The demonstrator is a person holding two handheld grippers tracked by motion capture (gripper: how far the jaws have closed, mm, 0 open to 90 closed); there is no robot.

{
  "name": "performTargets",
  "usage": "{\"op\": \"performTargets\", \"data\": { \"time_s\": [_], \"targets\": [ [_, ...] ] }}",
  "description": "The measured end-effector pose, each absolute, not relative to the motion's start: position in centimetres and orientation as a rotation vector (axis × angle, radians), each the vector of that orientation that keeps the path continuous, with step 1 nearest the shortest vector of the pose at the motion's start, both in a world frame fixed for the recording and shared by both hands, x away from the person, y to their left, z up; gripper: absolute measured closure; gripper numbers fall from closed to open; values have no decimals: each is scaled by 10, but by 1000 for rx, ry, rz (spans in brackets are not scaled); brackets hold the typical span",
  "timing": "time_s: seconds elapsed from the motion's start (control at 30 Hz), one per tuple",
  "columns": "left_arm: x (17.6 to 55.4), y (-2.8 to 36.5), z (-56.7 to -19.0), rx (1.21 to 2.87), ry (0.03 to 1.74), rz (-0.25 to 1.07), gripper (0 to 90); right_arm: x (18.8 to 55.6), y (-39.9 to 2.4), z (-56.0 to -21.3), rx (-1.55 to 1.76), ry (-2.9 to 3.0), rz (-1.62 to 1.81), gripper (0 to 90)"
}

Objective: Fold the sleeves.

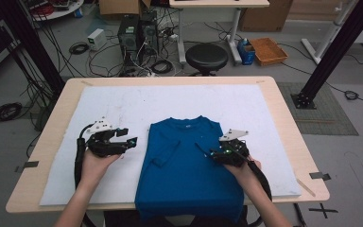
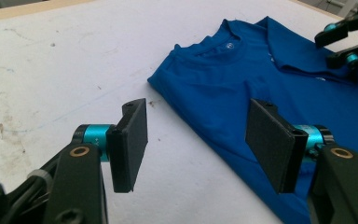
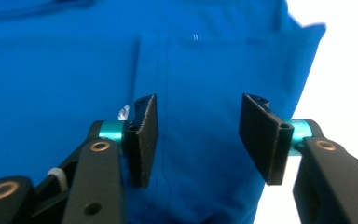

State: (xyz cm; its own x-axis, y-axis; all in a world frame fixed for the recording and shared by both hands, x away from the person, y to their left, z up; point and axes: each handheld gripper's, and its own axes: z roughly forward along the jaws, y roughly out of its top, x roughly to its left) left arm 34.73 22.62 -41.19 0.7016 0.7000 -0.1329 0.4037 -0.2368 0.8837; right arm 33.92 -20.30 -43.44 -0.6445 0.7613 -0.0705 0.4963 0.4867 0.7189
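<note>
A blue T-shirt (image 1: 189, 163) lies flat on the white mat (image 1: 123, 104), collar away from me, with both sides folded inward and a sleeve (image 1: 165, 152) lying across its front. My left gripper (image 1: 131, 137) hovers over the mat just left of the shirt. Its jaws stand open and empty in the left gripper view (image 2: 196, 144), beside the shirt's (image 2: 223, 88) left edge. My right gripper (image 1: 209, 151) sits over the shirt's right half. In the right gripper view (image 3: 198, 137) its jaws are open above the folded cloth (image 3: 65, 70), which no pad presses on.
The mat covers most of a wooden table (image 1: 283, 123). The shirt's hem hangs over the near edge. Behind the table stand a black stool (image 1: 206, 56), computer towers (image 1: 137, 33) with cables, and an orange tray (image 1: 268, 50). Bare mat lies on both sides of the shirt.
</note>
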Motion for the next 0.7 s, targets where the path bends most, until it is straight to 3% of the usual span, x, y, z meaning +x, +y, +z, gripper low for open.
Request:
{"op": "performTargets", "data": {
  "time_s": [0.4, 0.7],
  "targets": [
    [360, 213, -387, 1846, 810, 351, 394, 372, -245, -374, 1196, 2143, 1267, 387],
    [363, 209, -383, 1845, 797, 390, 385, 377, -269, -368, 1247, 2106, 1292, 364]
  ]
}}
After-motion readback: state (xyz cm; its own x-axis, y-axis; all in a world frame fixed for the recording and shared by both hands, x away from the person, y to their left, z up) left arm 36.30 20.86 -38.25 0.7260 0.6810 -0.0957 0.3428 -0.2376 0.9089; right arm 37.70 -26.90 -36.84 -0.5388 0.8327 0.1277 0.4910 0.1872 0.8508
